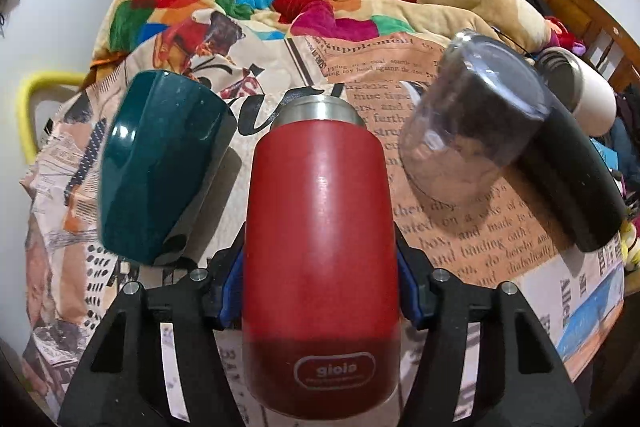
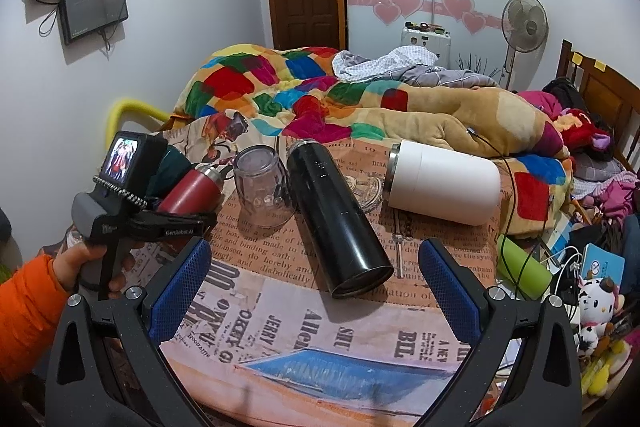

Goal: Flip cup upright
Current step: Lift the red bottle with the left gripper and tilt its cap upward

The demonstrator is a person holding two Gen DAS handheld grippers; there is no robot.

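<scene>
1. Gripping the red cup across its body, the left gripper has its blue pads pressed against both sides, closed down to the width of the cup and holding nothing else.
2. The red cup sits between the fingers with its steel neck pointing away from the camera; the right wrist view shows it tilted, neck slanting up, and seemingly raised off the newspaper-print cloth, though its lower end is hidden behind the gripper.
3. The right gripper is spread wide and empty, hovering over the cloth near the mouth of the black flask, which lies on its side.
4. Around the red cup stand a teal cup on its left and a clear glass on its right, both apparently mouth-down; a white tumbler lies on its side farther back.
5. The red cup looks like painted steel: rigid, probably moderately heavy for its size, and smooth enough to slip or swivel between the pads during a turn.
6. A mid-body hold, as here, seems sensible, since the straight wall gives the pads flat contact; the tapering shoulder near the neck would be a poorer place.
7. The soft bedding under the cloth may let the cup topple once set down, so a level landing matters.
</scene>
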